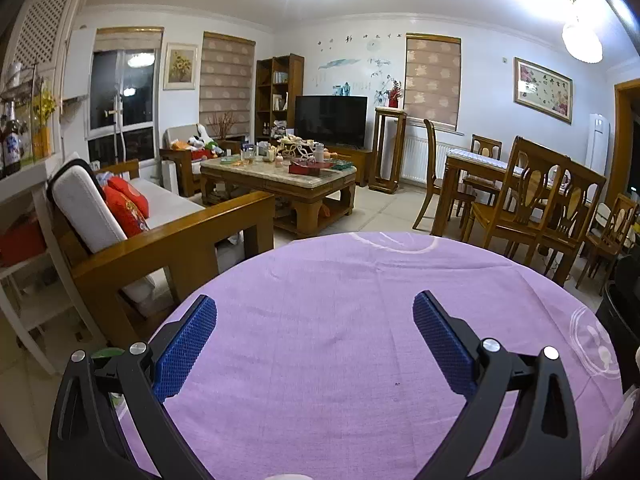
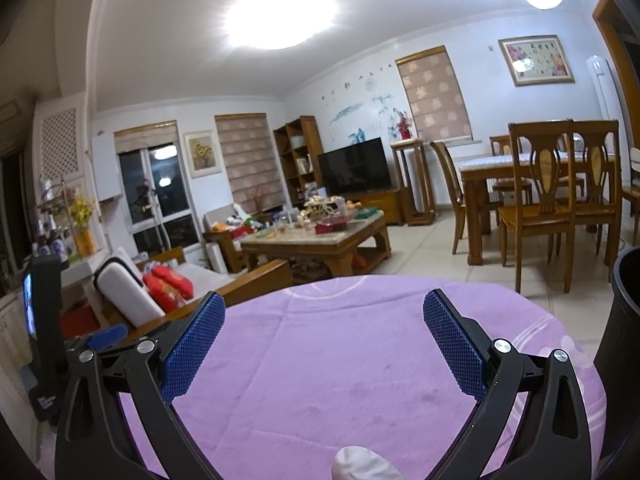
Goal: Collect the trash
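A crumpled white wad [image 2: 362, 464] lies on the purple-clothed surface [image 2: 340, 360] at 6 o'clock of the right tongs [image 2: 324, 320], below their spread, empty fingers. Left tongs [image 1: 314, 320]: spread, empty. A black bin [image 2: 624, 344] stands at 3 o'clock. No legible writing.

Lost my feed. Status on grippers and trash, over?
Left gripper open, empty. Right gripper open, empty. White crumpled piece on purple tablecloth, just below right gripper. Nothing in the way.

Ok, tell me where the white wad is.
Right wrist view: the white wad lies on the purple cloth at the bottom edge, below the open right gripper.
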Tool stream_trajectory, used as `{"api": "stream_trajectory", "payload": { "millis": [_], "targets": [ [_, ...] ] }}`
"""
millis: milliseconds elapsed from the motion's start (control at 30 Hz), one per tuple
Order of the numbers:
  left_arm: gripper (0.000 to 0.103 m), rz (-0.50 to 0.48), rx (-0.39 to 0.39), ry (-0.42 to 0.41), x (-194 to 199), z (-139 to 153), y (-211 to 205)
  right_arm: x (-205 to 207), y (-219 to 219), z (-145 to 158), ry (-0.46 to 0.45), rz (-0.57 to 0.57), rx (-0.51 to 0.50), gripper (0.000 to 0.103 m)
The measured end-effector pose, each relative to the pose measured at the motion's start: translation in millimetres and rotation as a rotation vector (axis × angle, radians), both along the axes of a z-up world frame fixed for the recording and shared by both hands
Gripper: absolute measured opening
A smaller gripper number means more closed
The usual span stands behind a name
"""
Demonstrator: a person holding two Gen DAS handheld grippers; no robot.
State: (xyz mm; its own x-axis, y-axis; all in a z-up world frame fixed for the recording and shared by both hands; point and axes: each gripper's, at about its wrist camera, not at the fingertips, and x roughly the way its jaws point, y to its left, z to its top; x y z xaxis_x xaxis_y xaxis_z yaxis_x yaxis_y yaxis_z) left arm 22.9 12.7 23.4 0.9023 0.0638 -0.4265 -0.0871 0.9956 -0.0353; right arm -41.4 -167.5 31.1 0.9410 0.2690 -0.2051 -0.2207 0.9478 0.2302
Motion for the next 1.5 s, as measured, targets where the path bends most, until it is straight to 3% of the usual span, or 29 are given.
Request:
{"api": "stream_trajectory", "payload": {
  "millis": [1500],
  "targets": [
    [0.098, 0.014, 0.032, -0.017, -0.9, 2.6, -0.1, -3.3, -4.0, 2.5, 0.006, -0.01, 0.008, 0.098]
  ]
}}
